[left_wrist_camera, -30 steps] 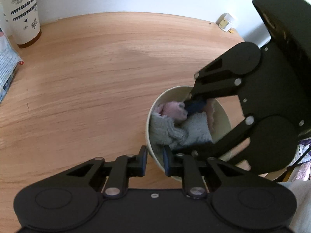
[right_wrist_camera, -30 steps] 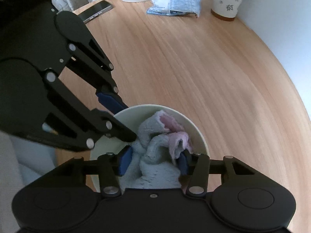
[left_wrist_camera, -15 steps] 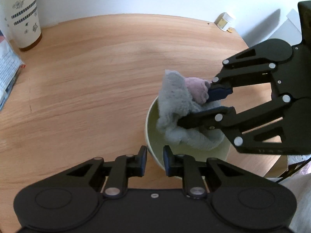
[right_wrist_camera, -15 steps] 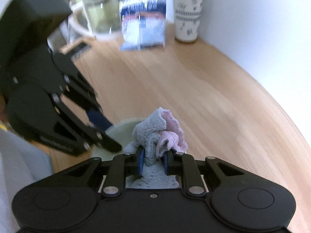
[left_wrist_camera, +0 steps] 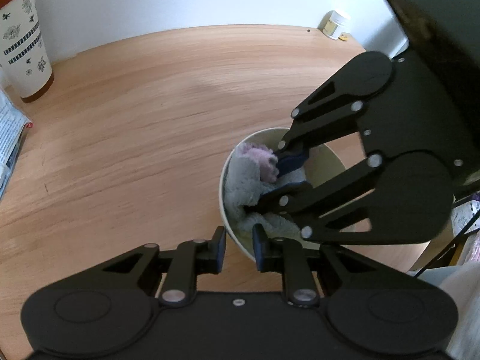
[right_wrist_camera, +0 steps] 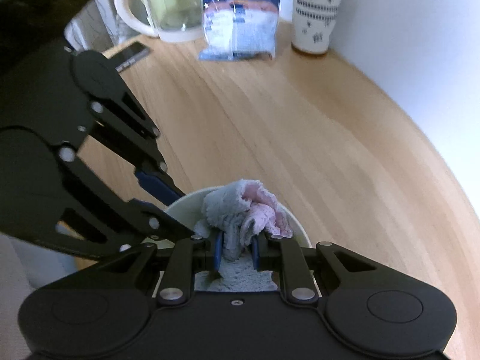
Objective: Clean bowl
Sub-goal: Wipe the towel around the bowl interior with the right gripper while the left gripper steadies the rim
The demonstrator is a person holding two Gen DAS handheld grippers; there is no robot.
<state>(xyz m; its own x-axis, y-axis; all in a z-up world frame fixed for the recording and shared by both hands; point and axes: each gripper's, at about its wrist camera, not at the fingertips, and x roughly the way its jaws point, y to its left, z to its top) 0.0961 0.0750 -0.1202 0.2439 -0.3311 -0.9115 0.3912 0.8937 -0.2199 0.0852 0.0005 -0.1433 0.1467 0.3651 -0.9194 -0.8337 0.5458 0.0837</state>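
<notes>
Both your grippers are clamped: your right gripper [right_wrist_camera: 235, 253] pinches the grey-and-pink cloth [right_wrist_camera: 240, 210] down inside the cream bowl [left_wrist_camera: 229, 231], while your left gripper [left_wrist_camera: 238, 247] nips the bowl's near rim. That bowl sits on the wooden table [left_wrist_camera: 135, 114], well apart from the patterned cup [right_wrist_camera: 316, 9] and blue packet [right_wrist_camera: 240, 21].

A home setting: a round wooden table [right_wrist_camera: 300, 126] against a plain white wall [right_wrist_camera: 414, 30]. At the top of the right wrist view stand a glass jug [right_wrist_camera: 162, 3], a patterned lidded cup [right_wrist_camera: 316, 9], a snack packet [right_wrist_camera: 240, 21] and a phone [right_wrist_camera: 132, 55].
</notes>
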